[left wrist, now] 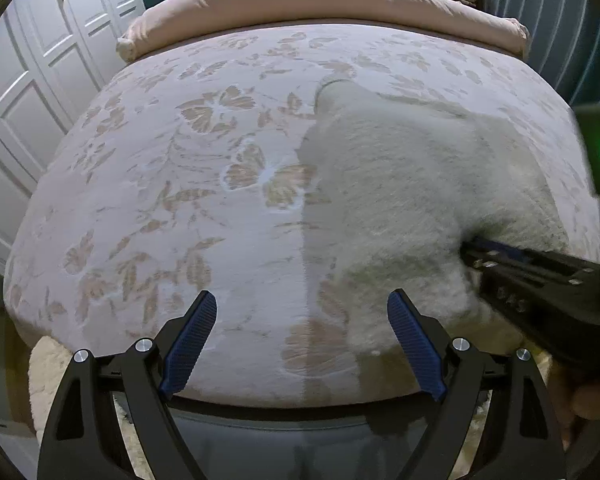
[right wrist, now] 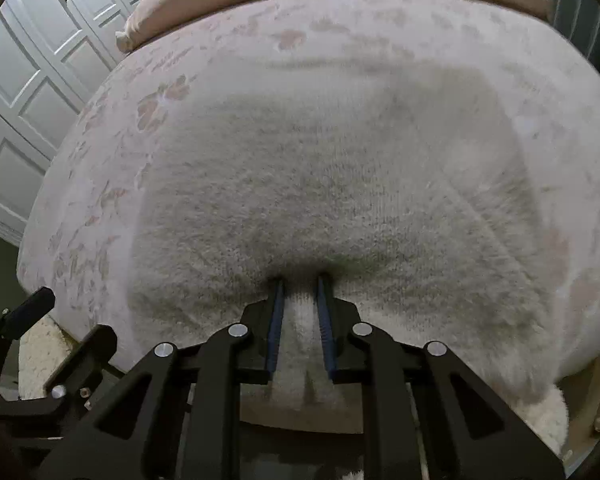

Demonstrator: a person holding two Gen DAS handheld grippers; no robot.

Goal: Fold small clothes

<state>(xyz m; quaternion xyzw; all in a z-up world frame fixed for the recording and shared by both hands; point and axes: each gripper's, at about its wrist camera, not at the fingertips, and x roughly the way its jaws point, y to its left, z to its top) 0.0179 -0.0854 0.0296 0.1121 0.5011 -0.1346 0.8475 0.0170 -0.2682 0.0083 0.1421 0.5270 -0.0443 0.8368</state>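
Note:
A fluffy cream knitted garment (left wrist: 412, 184) lies on the bed, spread over its right half. In the right wrist view the same garment (right wrist: 340, 184) fills the middle, and my right gripper (right wrist: 302, 282) is shut on a bunched fold of its near edge, cloth pinched between the blue pads. From the left wrist view that right gripper (left wrist: 470, 250) comes in from the right edge and digs into the garment's near side. My left gripper (left wrist: 302, 300) hangs open above the bedspread, just left of the garment, with nothing between its fingers.
The bed (left wrist: 160, 208) has a pale bedspread with a leaf and flower pattern. A rolled pink duvet (left wrist: 324, 4) lies along its far end. White panelled wardrobe doors (left wrist: 32, 80) stand to the left. A shaggy rug (left wrist: 48, 368) shows below the bed's near edge.

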